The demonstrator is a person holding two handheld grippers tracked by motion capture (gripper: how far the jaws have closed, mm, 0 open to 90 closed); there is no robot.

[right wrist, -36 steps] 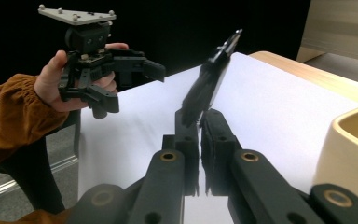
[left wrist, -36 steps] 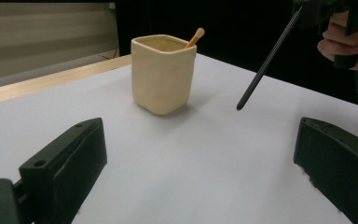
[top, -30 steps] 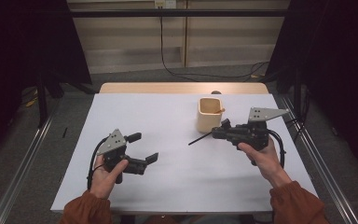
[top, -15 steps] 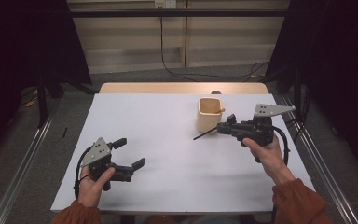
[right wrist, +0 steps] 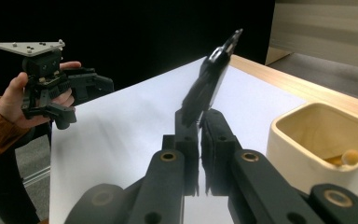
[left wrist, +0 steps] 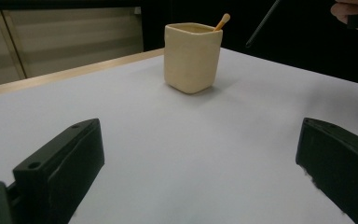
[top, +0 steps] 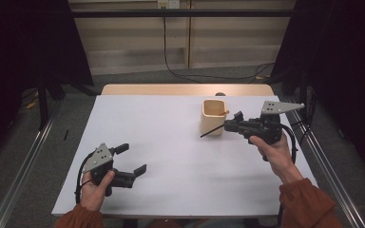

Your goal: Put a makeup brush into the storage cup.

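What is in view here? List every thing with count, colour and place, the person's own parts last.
cup: one, cream, right of centre on the table.
wooden stick: one, light orange-brown, standing in the cup.
black pen: one, clamped in the right gripper, tip in front of the cup.
table: one, white top, wooden far edge.
left gripper: one, black, open, near-left of the table.
right gripper: one, black, shut on the black pen.
hands: two, orange-brown sleeves, at the near edge.

White sheet (top: 180, 142) covers wooden table (top: 185, 90) (dark surroundings).
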